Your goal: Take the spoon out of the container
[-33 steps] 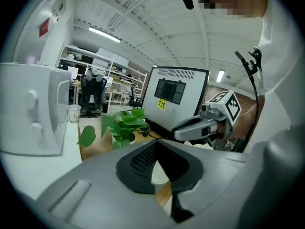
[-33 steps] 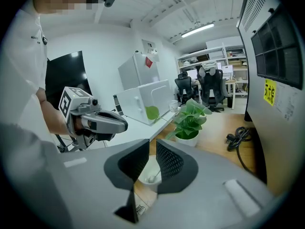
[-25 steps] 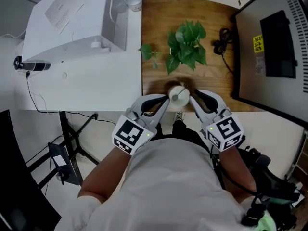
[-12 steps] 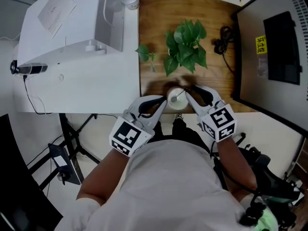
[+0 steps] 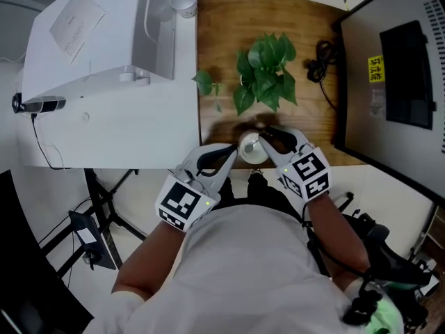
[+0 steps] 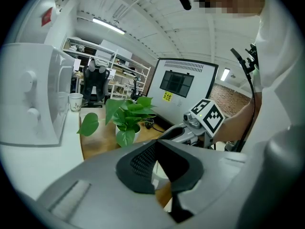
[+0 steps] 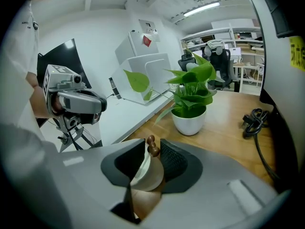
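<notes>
A small white container stands near the front edge of the wooden table. My left gripper is at the container's left side, its tips together on the white wall. My right gripper is over the container's right rim. In the right gripper view the spoon's brown beaded handle rises out of the container and stands in the narrow gap of the open gripper. The spoon's bowl is hidden inside.
A potted green plant stands just behind the container. A big white appliance and a paper cup are at the left. At the right are a dark monitor and a black cable.
My right gripper has moved left and forward over the container, so the spoon handle now stands between its jaws. The left gripper has stayed at the container's side.
</notes>
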